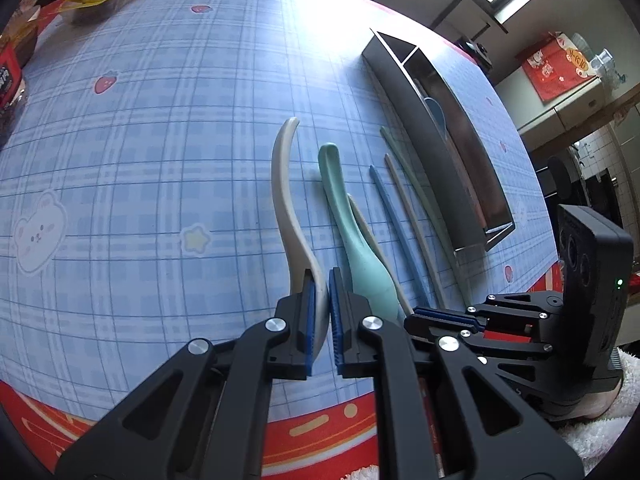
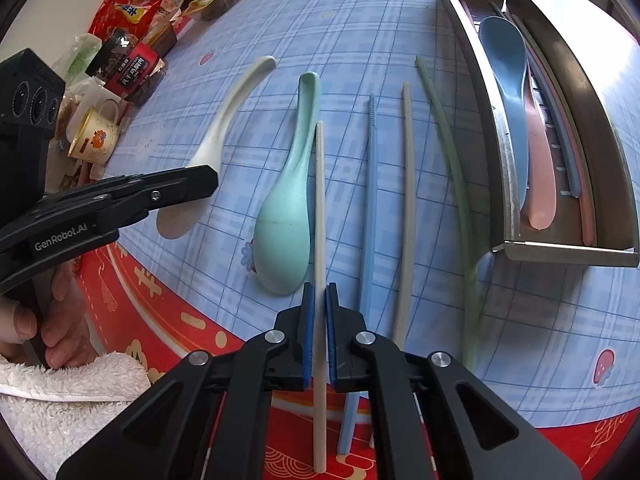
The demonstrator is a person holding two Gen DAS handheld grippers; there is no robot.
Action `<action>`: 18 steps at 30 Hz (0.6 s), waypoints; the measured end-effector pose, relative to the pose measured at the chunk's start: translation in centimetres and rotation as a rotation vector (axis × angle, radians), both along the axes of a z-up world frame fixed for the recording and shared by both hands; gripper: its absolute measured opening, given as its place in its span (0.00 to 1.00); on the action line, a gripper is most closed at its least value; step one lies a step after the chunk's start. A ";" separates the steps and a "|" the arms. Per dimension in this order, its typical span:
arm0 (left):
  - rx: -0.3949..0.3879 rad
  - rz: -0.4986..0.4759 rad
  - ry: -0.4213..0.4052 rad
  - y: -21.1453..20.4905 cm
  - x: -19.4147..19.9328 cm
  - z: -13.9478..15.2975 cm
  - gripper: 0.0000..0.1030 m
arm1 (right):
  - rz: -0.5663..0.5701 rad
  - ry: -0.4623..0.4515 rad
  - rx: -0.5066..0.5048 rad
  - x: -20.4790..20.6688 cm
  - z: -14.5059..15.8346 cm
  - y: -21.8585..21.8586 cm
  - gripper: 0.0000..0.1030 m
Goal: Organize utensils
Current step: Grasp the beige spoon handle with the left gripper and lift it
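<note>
My left gripper [image 1: 320, 312] pinches the white spoon [image 1: 286, 184] at its bowl; my right gripper [image 2: 319, 320] jaws pinch the white chopstick [image 2: 320, 240] lying against the mint spoon [image 2: 288, 208], both on the worktop well left of the steel tray [image 2: 568, 246]. Lifting the chopstick could drag the mint spoon; the spoon's curved bowl may slip my grip.

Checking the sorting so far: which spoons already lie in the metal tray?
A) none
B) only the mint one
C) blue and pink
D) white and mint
C: the blue spoon and pink spoon lie in the metal tray; the white spoon and mint spoon are outside it.
</note>
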State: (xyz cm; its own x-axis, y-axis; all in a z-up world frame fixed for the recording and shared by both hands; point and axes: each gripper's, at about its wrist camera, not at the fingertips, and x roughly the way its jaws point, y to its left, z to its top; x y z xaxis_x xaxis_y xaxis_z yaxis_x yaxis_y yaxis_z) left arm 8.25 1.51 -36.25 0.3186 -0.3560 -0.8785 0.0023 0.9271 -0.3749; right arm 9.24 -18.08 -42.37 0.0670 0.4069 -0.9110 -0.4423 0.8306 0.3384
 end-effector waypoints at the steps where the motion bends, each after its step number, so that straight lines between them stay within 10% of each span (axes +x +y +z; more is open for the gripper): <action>1: 0.000 0.012 -0.007 0.3 -0.3 0.3 0.11 | -0.005 -0.001 0.009 0.0 0.0 0.0 0.06; 18: 0.026 0.104 -0.075 2.1 -3.9 3.2 0.11 | -0.104 -0.124 0.160 0.9 3.7 -2.8 0.06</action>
State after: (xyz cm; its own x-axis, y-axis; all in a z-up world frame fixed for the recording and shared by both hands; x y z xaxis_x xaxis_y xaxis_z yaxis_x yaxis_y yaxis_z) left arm 4.34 3.61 -33.06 0.4181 -0.2947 -0.8592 -0.0670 0.9333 -0.3527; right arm 10.12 -20.85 -38.72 0.2232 0.5308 -0.8176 -0.4035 0.8138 0.4182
